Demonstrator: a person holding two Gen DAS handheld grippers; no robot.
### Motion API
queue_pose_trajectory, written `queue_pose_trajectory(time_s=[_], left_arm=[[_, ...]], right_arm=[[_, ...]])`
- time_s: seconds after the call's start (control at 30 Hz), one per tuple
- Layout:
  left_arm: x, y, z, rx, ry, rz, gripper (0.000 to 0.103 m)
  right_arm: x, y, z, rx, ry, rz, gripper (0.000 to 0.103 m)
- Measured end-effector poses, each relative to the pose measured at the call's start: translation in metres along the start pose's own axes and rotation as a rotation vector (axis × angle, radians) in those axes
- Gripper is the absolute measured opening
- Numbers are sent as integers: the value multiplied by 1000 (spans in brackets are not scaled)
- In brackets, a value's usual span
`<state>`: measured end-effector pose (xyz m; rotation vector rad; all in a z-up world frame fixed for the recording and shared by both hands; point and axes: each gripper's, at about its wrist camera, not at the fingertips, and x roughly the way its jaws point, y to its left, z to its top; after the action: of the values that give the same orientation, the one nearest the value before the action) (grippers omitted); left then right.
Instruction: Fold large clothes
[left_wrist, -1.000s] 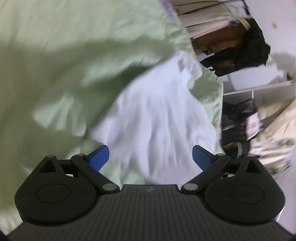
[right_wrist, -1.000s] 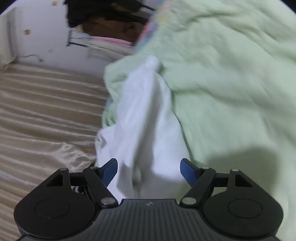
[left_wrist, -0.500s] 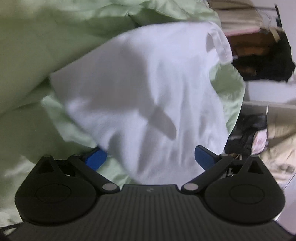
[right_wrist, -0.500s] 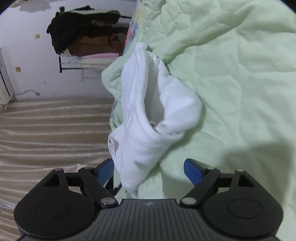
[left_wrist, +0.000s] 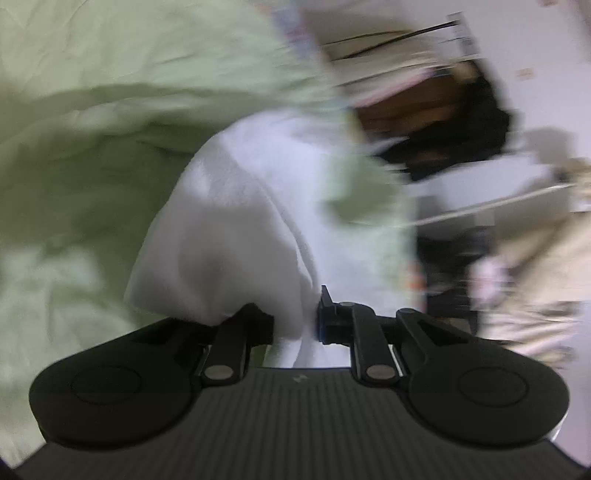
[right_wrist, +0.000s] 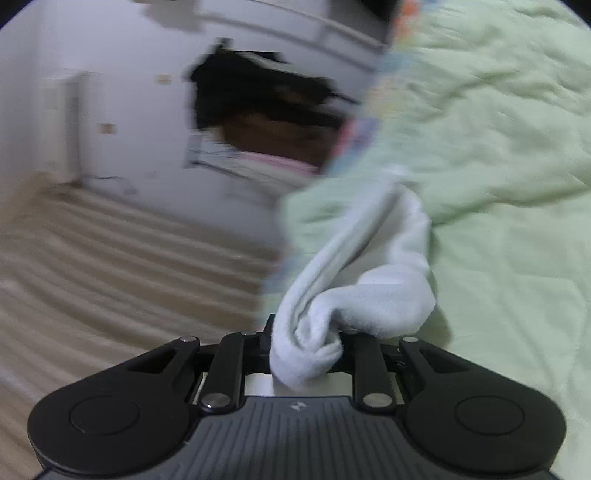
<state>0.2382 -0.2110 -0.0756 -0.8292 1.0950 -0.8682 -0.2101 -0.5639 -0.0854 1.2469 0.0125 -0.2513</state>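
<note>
A white garment (left_wrist: 236, 229) lies bunched on a pale green quilt (left_wrist: 85, 122). My left gripper (left_wrist: 295, 325) is shut on the garment's near edge, and cloth is pinched between its jaws. In the right wrist view the same white garment (right_wrist: 362, 280) hangs in a thick roll at the quilt's (right_wrist: 498, 184) left edge. There my right gripper (right_wrist: 306, 343) is shut on a wad of it, which covers the fingertips. Both views are blurred by motion.
A rack of dark and brown clothes (left_wrist: 443, 129) stands past the bed by a white wall, also in the right wrist view as dark clothes (right_wrist: 266, 107). A striped beige floor (right_wrist: 110, 266) lies left of the bed. Beige and dark piles (left_wrist: 517, 280) sit at right.
Both grippers were open around the white garment; now each has shut on it. The garment is drawn into a tighter bunch and both cameras are moving.
</note>
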Motion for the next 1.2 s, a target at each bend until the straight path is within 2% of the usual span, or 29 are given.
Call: queue_pose_trajectory(time_s=[0.07, 0.1, 0.17, 0.23, 0.27, 0.33, 0.4, 0.43, 0.5, 0.57, 0.6, 0.67, 0.73, 0.8, 0.87, 0.93, 0.97, 1.1, 1.2], left_arm=[[-27, 0, -29, 2, 8, -20, 27], [-26, 10, -42, -18, 43, 19, 29], [-18, 32, -61, -41, 109, 117, 29], [-6, 54, -74, -47, 158, 211, 29], [-4, 62, -78, -54, 168, 226, 29], [-6, 70, -83, -59, 157, 230, 30], [-10, 65, -85, -22, 144, 254, 30], [-13, 57, -84, 29, 136, 288, 31], [-17, 34, -83, 151, 126, 380, 38], [-26, 20, -84, 210, 109, 423, 42], [-29, 16, -83, 222, 103, 433, 43], [-41, 12, -82, 237, 92, 455, 56], [-55, 12, -82, 245, 84, 476, 57], [-59, 12, -83, 270, 81, 497, 57], [-60, 10, -88, 346, 96, 528, 57], [-64, 11, -92, 402, 102, 567, 57], [-68, 14, -91, 399, 96, 572, 57], [-94, 29, -79, 332, 37, 567, 57], [-108, 43, -69, 308, 16, 581, 57]], right_arm=[[-39, 4, -6, 21, -21, 18, 21], [-59, 5, -9, 32, -33, 24, 21], [-76, -10, -16, 57, -21, -71, 21], [-82, -43, -24, 141, -2, -149, 22], [-84, -60, -27, 187, 7, -187, 22], [-78, -51, -27, 135, 14, -196, 22], [-70, -37, -26, 67, 20, -198, 22], [-66, -30, -25, 33, 22, -198, 23], [-58, -17, -24, -34, 28, -200, 24], [-51, -3, -23, -102, 34, -201, 24], [-47, 4, -22, -136, 37, -202, 24], [-39, 17, -21, -203, 42, -202, 24], [-31, 31, -19, -271, 48, -203, 24], [-17, 69, -29, -440, 93, -211, 24], [13, 122, -58, -746, 160, -271, 24], [42, 157, -95, -967, 198, -311, 24], [57, 170, -113, -1050, 225, -303, 24], [127, 200, -190, -1277, 377, -258, 24], [171, 200, -240, -1362, 505, -249, 24]])
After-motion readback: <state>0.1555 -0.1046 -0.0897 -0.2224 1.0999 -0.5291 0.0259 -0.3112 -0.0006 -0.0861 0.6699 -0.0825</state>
